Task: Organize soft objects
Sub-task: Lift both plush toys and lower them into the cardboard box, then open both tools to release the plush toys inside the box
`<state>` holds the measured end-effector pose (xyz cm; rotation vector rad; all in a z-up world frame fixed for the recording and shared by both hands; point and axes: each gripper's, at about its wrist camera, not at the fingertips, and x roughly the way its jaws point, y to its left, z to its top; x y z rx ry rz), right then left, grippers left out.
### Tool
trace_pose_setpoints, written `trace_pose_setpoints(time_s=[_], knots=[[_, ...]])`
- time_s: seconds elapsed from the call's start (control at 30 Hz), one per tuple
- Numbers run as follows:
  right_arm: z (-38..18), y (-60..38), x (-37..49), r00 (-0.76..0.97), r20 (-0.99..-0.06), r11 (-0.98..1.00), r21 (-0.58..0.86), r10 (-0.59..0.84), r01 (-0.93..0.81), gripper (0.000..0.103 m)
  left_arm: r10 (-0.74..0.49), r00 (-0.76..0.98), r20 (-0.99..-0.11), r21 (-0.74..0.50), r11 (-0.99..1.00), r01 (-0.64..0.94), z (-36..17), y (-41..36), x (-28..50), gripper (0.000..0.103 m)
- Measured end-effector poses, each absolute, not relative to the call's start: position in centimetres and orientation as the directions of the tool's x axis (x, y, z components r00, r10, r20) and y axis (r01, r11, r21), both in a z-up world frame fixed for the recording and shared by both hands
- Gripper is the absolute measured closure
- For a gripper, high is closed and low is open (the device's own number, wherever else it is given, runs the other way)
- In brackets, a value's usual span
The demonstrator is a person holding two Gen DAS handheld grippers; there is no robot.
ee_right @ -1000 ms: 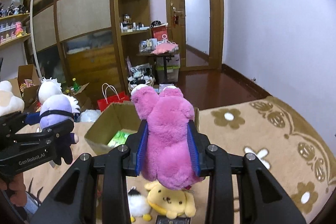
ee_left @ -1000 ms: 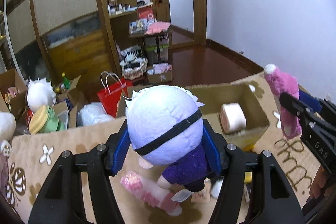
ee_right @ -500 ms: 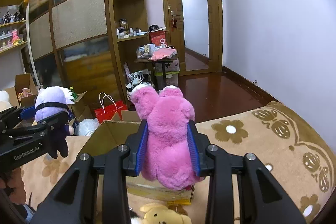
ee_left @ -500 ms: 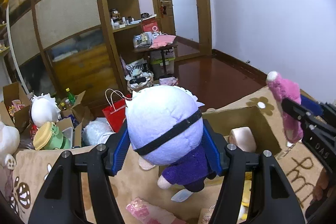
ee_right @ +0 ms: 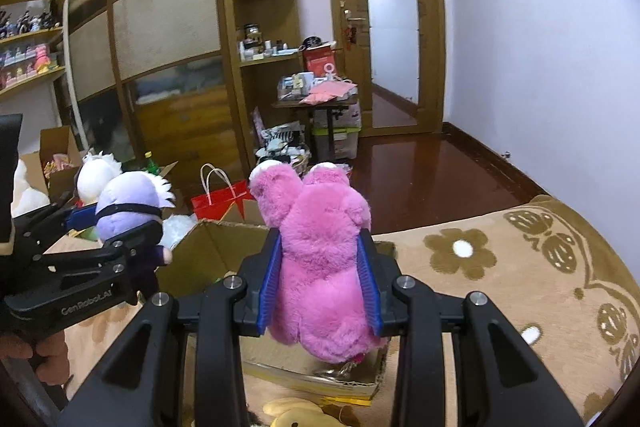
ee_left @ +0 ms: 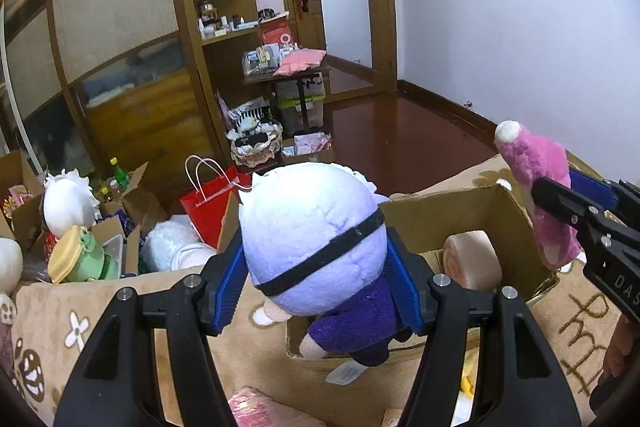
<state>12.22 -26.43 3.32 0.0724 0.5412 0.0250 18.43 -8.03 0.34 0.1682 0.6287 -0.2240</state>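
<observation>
Grippers pinch toys: left gripper (ee_left: 316, 279) the doll (ee_left: 316, 243), right gripper (ee_right: 320, 287) the pink plush (ee_right: 320, 267). Center each over the box (ee_left: 472, 207), frame middle, before releasing.

Red paper bag (ee_left: 210, 205) on floor near shelf unit (ee_left: 218, 27); green bottle (ee_left: 119, 169), perhaps glass.

Left claw (ee_left: 316, 279) and right claw (ee_right: 320, 287) each pinch something, side by side, angled downward.
</observation>
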Motion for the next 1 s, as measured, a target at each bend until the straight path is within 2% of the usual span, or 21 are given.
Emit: trace_pose_setpoints(time_s=[0.1,0.33,0.57,0.77,1.0], knots=[[2.4,-26.2,12.7,0.85,-0.525,0.998,0.059,0.048,-0.02,0.065,-0.169,0.767,-0.619,0.064,0.962,0.264,-0.6,-7.9,19.0,0.039],[0.3,-26.5,13.6,0.815,-0.567,0.991,0.12,0.12,-0.062,0.064,-0.184,0.738,-0.649,0.054,0.957,0.286,-2.4,-8.5,20.0,0.038],[-1.6,-26.0,14.2,0.779,-0.618,0.994,0.098,0.106,-0.058,0.064,-0.17,0.707,-0.686,0.051,0.959,0.28,-4.1,-8.5,20.4,0.036],[-1.7,-26.1,14.0,0.781,-0.613,0.992,0.114,0.119,-0.062,0.064,-0.18,0.687,-0.704,0.006,0.966,0.259,-4.4,-7.7,20.8,0.028],[-1.3,-26.6,13.3,0.789,-0.603,0.99,0.13,0.117,-0.047,0.063,-0.168,0.698,-0.696,0.05,0.959,0.28,-4.1,-8.4,20.2,0.011]])
